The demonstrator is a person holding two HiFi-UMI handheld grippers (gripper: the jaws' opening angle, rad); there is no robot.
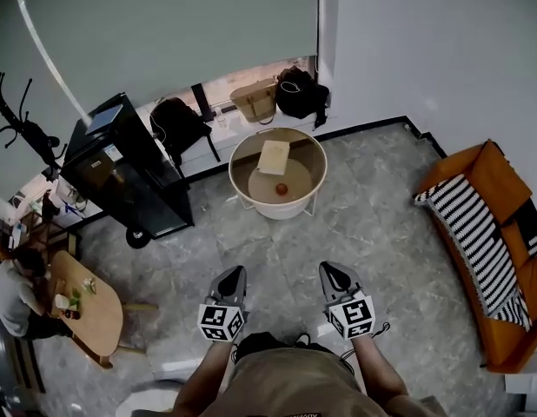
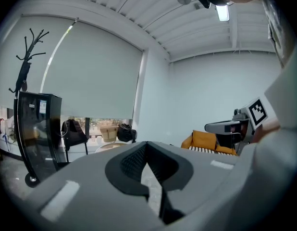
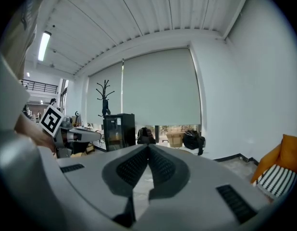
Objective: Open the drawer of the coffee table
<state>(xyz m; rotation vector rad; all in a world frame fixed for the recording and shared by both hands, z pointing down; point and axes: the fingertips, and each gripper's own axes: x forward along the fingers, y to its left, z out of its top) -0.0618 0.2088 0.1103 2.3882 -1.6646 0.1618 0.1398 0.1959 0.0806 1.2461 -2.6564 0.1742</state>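
Note:
The round white coffee table [image 1: 242, 189] stands ahead on the grey stone floor, near the window wall. On its brownish top lie a pale book [image 1: 274, 156] and a small orange ball [image 1: 281, 188]. I cannot make out a drawer on it from here. My left gripper [image 1: 235, 274] and right gripper [image 1: 332, 272] are held side by side in front of me, well short of the table, both pointing toward it. In the left gripper view the left gripper [image 2: 146, 144] is shut with nothing between its pads. The right gripper [image 3: 148, 147] is also shut and empty.
A black cabinet on wheels [image 1: 125, 168] stands left of the table. Bags [image 1: 260, 99] line the window wall behind it. An orange sofa with a striped cushion [image 1: 477, 224] fills the right side. At far left a person sits at a wooden table [image 1: 95, 315], near a coat rack [image 1: 16, 124].

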